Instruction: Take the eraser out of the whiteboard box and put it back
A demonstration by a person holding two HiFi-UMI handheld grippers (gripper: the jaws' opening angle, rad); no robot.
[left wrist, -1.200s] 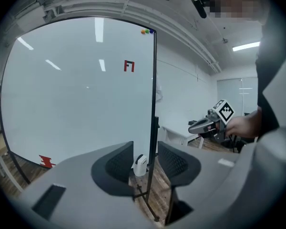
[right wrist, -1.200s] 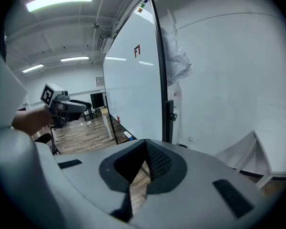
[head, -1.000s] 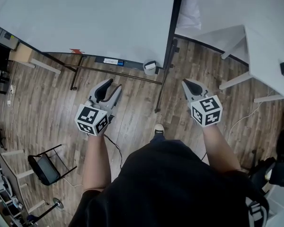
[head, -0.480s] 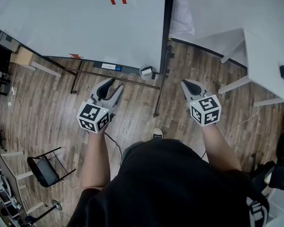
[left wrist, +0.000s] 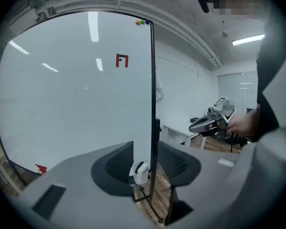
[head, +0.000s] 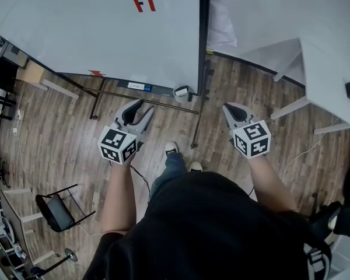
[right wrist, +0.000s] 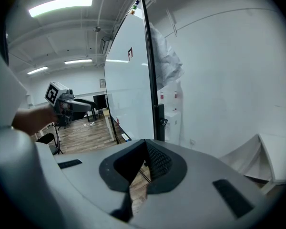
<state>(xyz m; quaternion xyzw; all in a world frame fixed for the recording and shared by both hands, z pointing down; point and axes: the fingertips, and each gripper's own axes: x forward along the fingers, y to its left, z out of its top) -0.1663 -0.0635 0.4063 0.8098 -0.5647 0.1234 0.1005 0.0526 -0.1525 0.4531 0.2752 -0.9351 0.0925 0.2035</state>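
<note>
Eraser (left wrist: 140, 167) tucked in a small white box (head: 181, 92), showing only as a dark strip at the box's top. Too small to tell which way its long axis runs. Box hung at the lower right corner of the whiteboard (head: 105, 34), just beside the dark frame post (head: 202, 51) and at the right end of the tray (head: 137, 87). Below all that, wooden floor (head: 58, 133) and the stand's slanting foot bar (head: 196, 121), lying between the two tongs. Off to the right, a white counter (head: 326, 63); down left, a black chair (head: 55, 209).

Left tongs (head: 142, 107): spread wide, holding nothing, touching nothing, aimed at the box from well short of it. Right tongs (head: 228, 108): tips closed together, empty, pointed toward the board's edge and the wall behind.
</note>
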